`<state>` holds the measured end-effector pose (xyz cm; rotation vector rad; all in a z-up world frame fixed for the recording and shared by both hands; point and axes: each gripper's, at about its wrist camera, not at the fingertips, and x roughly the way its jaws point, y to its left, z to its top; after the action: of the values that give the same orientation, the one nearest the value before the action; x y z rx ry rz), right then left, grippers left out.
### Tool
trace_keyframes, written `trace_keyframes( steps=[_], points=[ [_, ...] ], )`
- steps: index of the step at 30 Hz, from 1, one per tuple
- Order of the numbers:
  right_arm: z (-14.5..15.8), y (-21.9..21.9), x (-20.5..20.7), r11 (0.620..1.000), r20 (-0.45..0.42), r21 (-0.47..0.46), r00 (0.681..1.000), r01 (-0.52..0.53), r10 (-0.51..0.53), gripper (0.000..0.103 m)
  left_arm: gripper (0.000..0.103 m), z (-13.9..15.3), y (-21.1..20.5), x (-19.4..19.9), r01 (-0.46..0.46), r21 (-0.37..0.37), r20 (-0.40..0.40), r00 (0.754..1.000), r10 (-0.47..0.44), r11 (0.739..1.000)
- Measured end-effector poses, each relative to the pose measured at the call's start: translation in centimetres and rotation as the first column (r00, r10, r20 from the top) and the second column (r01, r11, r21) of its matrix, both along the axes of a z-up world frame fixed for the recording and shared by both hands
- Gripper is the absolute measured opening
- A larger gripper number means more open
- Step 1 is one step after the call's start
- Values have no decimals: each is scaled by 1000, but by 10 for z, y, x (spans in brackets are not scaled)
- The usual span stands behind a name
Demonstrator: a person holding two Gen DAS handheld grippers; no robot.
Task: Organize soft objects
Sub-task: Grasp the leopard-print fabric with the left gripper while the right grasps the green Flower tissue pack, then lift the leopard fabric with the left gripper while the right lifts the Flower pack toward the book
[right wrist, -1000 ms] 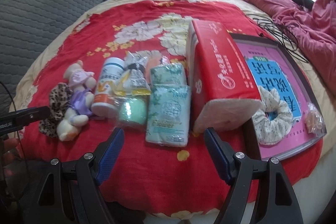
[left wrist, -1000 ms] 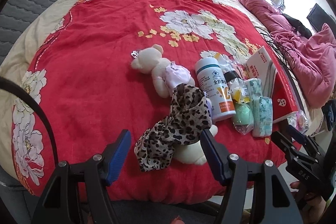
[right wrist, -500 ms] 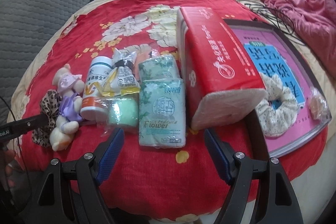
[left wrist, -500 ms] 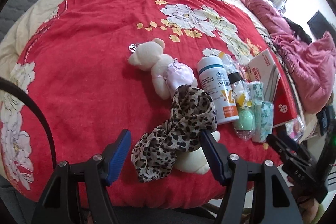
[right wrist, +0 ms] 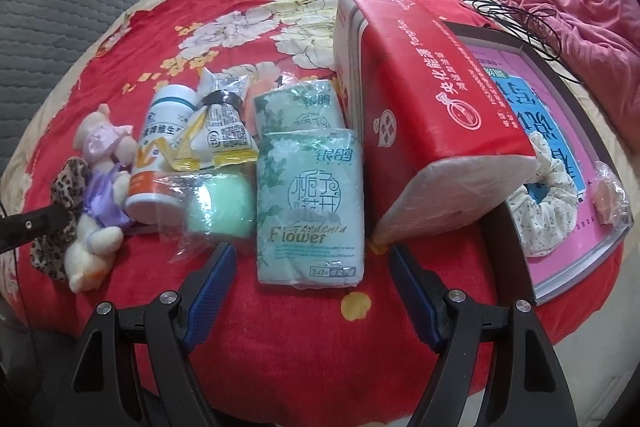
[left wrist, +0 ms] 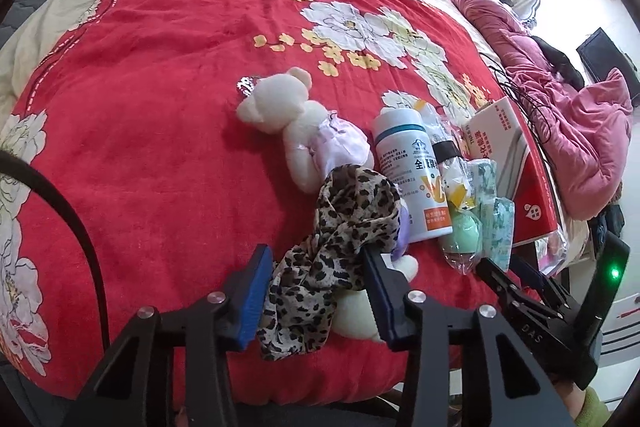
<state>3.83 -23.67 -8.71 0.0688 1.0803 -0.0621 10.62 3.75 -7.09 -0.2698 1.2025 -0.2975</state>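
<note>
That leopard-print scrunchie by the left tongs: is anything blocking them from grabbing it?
Nothing visible. The left tongs, which have just been closing, already straddle the leopard scrunchie. It lies draped over a small plush bear, which could get pinched too.

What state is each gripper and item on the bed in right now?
Left gripper: jaws just been closing, pads around leopard-print fabric scrunchie.
Right gripper: open, empty.
White plastic vitamin bottle: lying down, capped.
Green tissue pack: flat, sealed.
Red tissue box: tilted on pink book.
</note>
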Motion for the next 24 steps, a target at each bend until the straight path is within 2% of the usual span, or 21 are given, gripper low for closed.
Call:
trace_keyframes(
  steps=[2, 9, 15, 24],
  points=[
    [-2, -1, 1, 1000, -2, -9, 1000, 8, -8, 78, 38, -1, 0, 1, 5, -5, -1, 1000, -5, 1000],
    [-5, -1, 6, 1000, 1, -3, 1000, 27, -27, 77, 31, -3, 2, 2, 12, -23, -6, 1000, -13, 1000],
    [-2, 2, 7, 1000, 17, -1, 1000, 0, 0, 55, 19, 0, 4, 2, 6, -39, 5, 1000, -6, 999],
    [5, -4, 0, 1000, 27, 19, 1000, -6, 6, 52, 13, 9, 8, 0, -8, -71, 35, 999, 11, 997]
  ],
)
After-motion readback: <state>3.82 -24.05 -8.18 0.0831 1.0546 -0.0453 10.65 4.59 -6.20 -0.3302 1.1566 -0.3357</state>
